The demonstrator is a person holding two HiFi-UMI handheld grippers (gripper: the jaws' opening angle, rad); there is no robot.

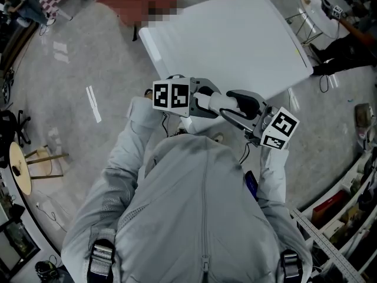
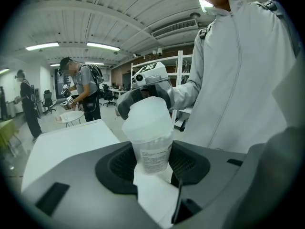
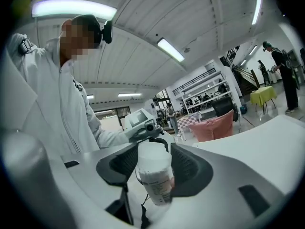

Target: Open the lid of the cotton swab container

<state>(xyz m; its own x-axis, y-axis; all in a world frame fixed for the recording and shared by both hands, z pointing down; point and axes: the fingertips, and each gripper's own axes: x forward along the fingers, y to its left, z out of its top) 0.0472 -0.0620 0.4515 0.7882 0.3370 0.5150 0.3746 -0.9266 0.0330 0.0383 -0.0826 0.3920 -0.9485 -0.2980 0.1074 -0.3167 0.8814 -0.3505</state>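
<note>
The cotton swab container (image 2: 152, 154) is a clear tub with a printed label, and my left gripper (image 2: 152, 165) is shut on its body. Its frosted white lid (image 2: 147, 116) sits tilted on top. The right gripper's dark jaws flank the lid from behind. In the right gripper view the lid (image 3: 153, 156) stands between the pads of my right gripper (image 3: 153, 162), which is shut on it. The labelled body (image 3: 158, 187) hangs below. In the head view both tools meet in front of the person's chest, and the container is hidden there.
A white table (image 1: 235, 40) lies just beyond the hands. A wooden stool (image 1: 23, 167) stands on the floor at the left. Other people (image 2: 83, 92) work at a small round table (image 2: 71, 116) farther off. A pink chair (image 3: 217, 125) and shelving stand behind.
</note>
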